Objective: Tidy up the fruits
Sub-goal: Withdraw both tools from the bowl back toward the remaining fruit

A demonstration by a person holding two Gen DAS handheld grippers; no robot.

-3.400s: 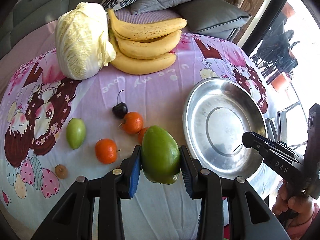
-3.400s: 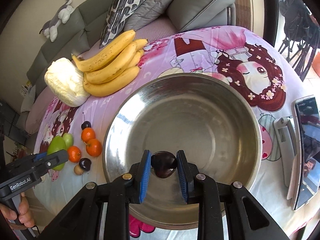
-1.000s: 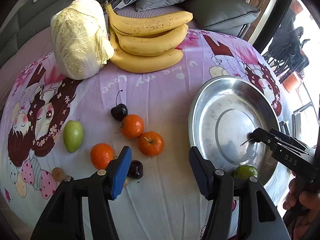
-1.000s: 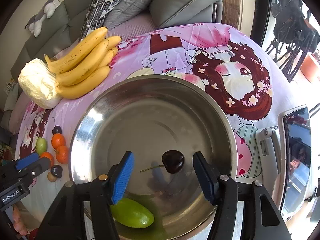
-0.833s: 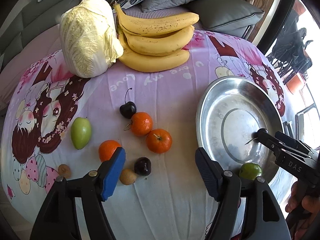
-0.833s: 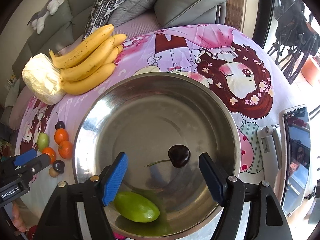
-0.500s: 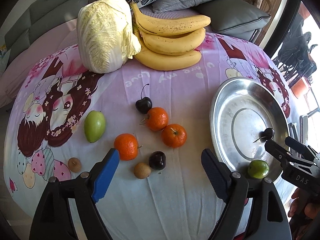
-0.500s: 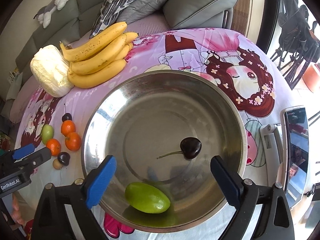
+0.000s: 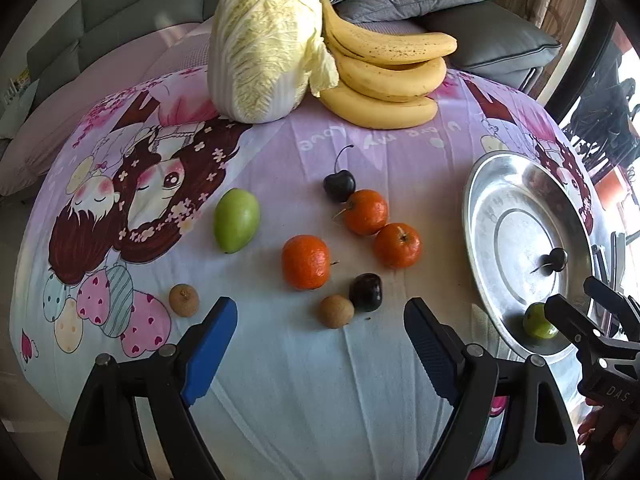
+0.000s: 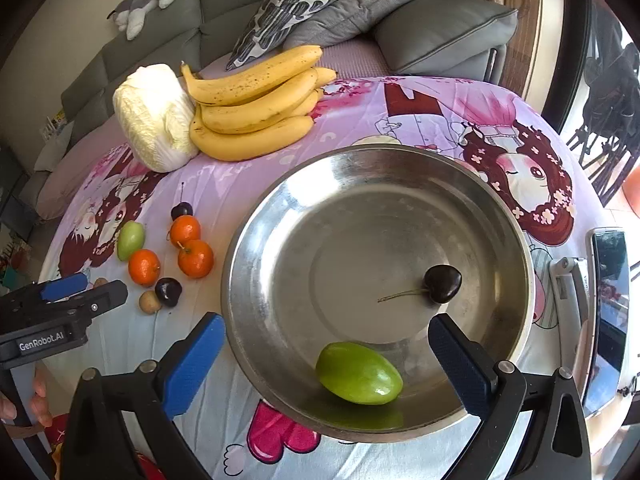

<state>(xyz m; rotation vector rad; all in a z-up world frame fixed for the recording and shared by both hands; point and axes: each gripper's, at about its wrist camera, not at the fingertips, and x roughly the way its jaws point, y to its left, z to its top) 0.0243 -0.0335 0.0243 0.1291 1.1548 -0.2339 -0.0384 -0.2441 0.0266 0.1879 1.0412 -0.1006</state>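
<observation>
A steel bowl [image 10: 248, 240] holds a green mango [image 10: 359, 373] and a stemmed cherry [image 10: 442, 278]; the bowl also shows at the right of the left wrist view [image 9: 480, 216]. On the cloth lie three tangerines [image 9: 305, 261], a green mango [image 9: 236, 219], a stemmed cherry [image 9: 339, 185], a dark cherry [image 9: 365, 292] and two longans [image 9: 336, 311]. My left gripper [image 9: 320, 352] is open and empty, short of the dark cherry and longan. My right gripper [image 10: 326, 360] is open and empty above the bowl's near rim.
A napa cabbage [image 9: 264, 48] and a bunch of bananas [image 9: 384, 76] sit at the table's far side. A phone on a stand [image 10: 604, 312] lies right of the bowl. Sofa cushions [image 10: 440, 28] are behind the table.
Both grippers let go of their fruit into the bowl, the mango from the left and the cherry from the right. Both have since pulled back, and the left has swung leftward over the loose fruit.
</observation>
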